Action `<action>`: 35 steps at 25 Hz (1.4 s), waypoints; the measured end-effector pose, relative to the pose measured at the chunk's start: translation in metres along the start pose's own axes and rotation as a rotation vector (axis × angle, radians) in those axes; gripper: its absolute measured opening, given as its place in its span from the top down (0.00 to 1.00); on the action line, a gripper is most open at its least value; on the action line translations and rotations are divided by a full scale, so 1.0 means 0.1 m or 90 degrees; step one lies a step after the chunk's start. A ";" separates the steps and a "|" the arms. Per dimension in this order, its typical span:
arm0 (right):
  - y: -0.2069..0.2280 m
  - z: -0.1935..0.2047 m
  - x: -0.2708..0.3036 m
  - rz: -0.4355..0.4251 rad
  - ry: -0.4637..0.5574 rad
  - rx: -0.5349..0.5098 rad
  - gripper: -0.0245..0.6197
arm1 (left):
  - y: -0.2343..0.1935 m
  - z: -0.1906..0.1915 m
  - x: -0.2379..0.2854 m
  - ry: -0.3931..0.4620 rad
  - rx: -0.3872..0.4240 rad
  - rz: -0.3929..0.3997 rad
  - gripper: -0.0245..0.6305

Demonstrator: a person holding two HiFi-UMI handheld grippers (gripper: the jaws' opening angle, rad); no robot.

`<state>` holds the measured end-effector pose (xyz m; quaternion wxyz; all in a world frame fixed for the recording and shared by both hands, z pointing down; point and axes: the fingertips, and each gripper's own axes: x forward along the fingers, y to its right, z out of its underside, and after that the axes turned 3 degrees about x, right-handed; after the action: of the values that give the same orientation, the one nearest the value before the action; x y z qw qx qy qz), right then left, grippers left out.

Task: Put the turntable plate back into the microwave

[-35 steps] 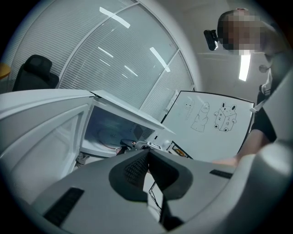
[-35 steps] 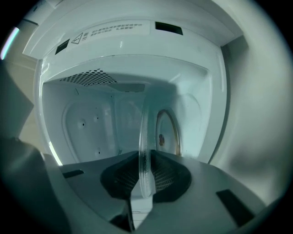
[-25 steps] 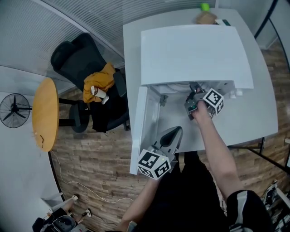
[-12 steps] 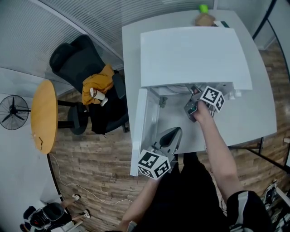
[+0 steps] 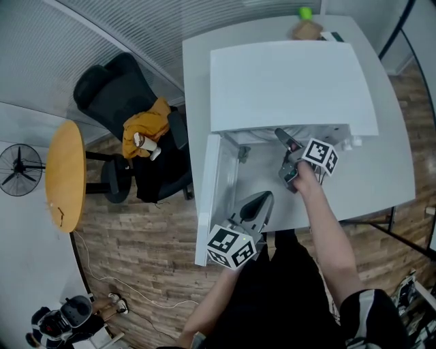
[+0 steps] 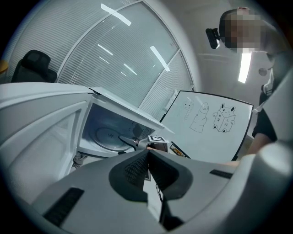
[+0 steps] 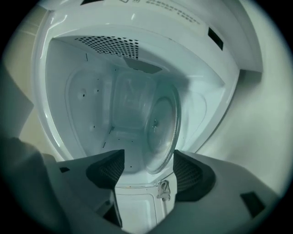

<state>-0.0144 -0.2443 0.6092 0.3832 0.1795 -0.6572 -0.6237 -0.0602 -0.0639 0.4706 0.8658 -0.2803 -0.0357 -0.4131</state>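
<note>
The right tool (image 7: 147,164) is released: its two dark ribbed pads stand apart, having just been closing, and neither pad presses on anything. The near rim of the round clear glass turntable plate (image 7: 162,123) shows in the gap between the pads, closer to one of them. This tool reaches into the open cavity of the white box-shaped microwave (image 5: 293,75). In the left gripper view the plate lies flat on the cavity floor, with the right tool's tips just over its near edge. The microwave's white door (image 5: 211,204) stands swung open at the left of the head view. The left tool (image 6: 148,153) is clenched, jaws together with nothing between them. It hangs in front of the open door, well apart from the plate, and points toward the cavity. The microwave rests on a pale grey tabletop (image 5: 388,170). Behind it on the tabletop lie a small green item (image 5: 308,11) and a brown item (image 5: 310,27). Beside the tabletop stands a black office chair (image 5: 109,82) carrying a yellow cloth (image 5: 146,126).
</note>
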 end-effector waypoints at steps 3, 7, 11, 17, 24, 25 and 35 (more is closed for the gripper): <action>0.07 0.01 -0.05 0.012 0.002 0.000 0.59 | 0.01 0.00 0.02 -0.001 -0.001 0.002 0.97; 0.19 0.01 -0.10 0.034 0.011 0.013 0.78 | 0.04 0.00 0.03 -0.004 0.003 0.003 0.97; 0.29 0.00 -0.11 0.045 0.022 0.028 0.91 | 0.06 0.02 0.03 -0.007 0.006 0.001 0.97; 0.29 -0.03 -0.06 0.027 0.039 0.041 0.93 | 0.07 0.02 0.03 -0.008 0.009 -0.007 0.97; 0.32 -0.04 -0.01 0.022 0.029 0.047 0.93 | 0.13 0.04 0.06 -0.004 0.011 -0.020 0.97; 0.32 -0.03 0.00 0.023 0.021 0.047 0.92 | 0.14 0.04 0.05 -0.004 0.010 -0.023 0.97; 0.32 0.05 -0.04 0.003 0.002 0.072 0.92 | 0.18 0.17 -0.02 0.001 -0.007 -0.056 0.97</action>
<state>-0.0073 -0.2328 0.6390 0.3755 0.2001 -0.6909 -0.5845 -0.0451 -0.0450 0.4757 0.8452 -0.2828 -0.0455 -0.4512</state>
